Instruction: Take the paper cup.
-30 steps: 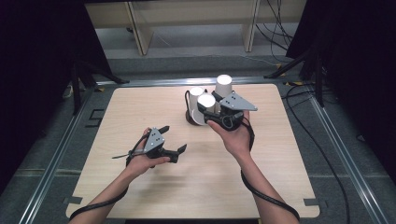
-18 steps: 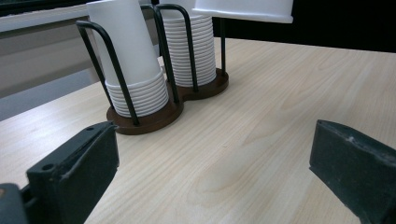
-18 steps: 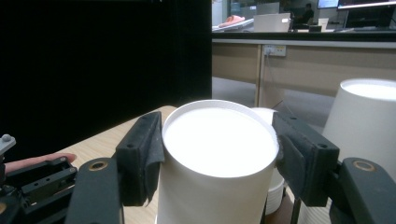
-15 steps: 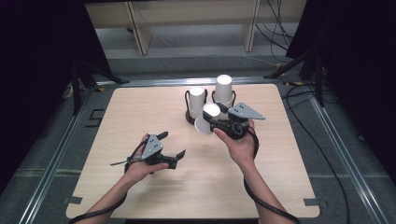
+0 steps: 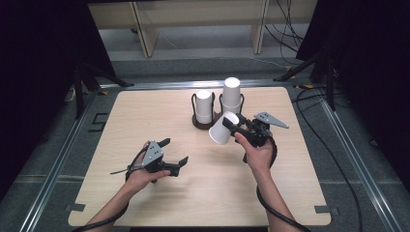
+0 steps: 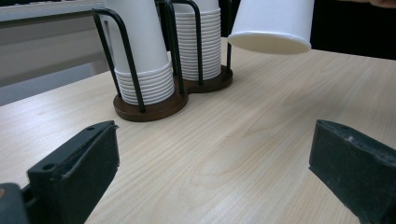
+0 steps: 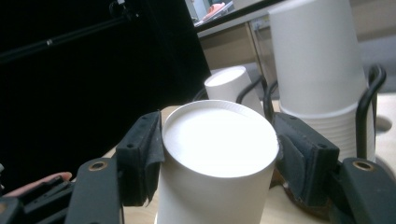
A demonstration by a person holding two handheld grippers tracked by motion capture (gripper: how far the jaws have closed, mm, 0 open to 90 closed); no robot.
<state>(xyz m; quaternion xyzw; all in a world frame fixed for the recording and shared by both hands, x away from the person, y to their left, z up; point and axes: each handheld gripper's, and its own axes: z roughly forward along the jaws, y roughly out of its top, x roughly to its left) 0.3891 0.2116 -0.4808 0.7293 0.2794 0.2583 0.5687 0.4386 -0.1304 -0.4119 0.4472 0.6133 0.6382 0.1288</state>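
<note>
My right gripper (image 5: pixel 233 125) is shut on a white paper cup (image 5: pixel 222 129), pinching it near its closed base. The cup hangs tilted above the table, mouth down and to the left, just in front of a dark two-post cup holder (image 5: pixel 199 124). In the right gripper view the black jaws squeeze the cup (image 7: pixel 215 140) from both sides. The holder carries a short stack of upturned cups (image 5: pixel 203 106) and a taller stack (image 5: pixel 231 96). My left gripper (image 5: pixel 175 151) stands open and empty near the table's front left, pointed at the holder (image 6: pixel 149 109), with the held cup (image 6: pixel 273 23) overhead.
The light wooden table (image 5: pixel 145 111) sits inside a metal frame. Black stands and cables (image 5: pixel 309 92) lie on the floor to the right and behind. A pale shelf unit (image 5: pixel 193 24) stands beyond the far edge.
The right gripper has carried the cup down and toward the person, away from the holder, and the cup has tilted more. The left gripper has stayed where it was.
</note>
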